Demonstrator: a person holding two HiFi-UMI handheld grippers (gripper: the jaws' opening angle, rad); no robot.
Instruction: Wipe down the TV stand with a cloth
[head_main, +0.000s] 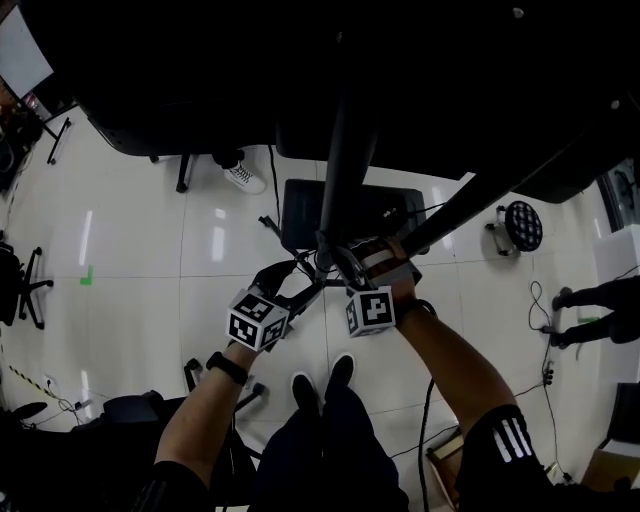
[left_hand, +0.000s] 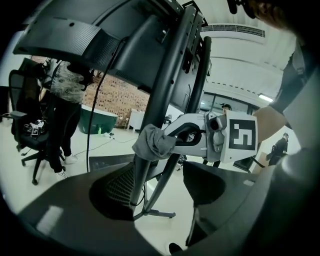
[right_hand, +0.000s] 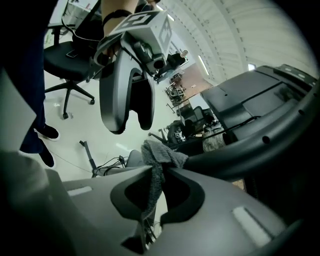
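While right gripper (right_hand: 157, 175) clamps grey woven cloth (right_hand: 162, 152) against black metal TV-stand post (left_hand: 171, 75), the stroke should follow its steep axis; left gripper (left_hand: 160, 175) gapes, empty, just left of it.

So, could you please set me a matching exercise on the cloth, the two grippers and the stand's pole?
Things:
1. cloth
2. left gripper
3. right gripper
4. pole

States:
a. black
b. shut on the cloth
c. bunched against the pole
d. jaws apart

Pairs: 1-c, 2-d, 3-b, 4-a.
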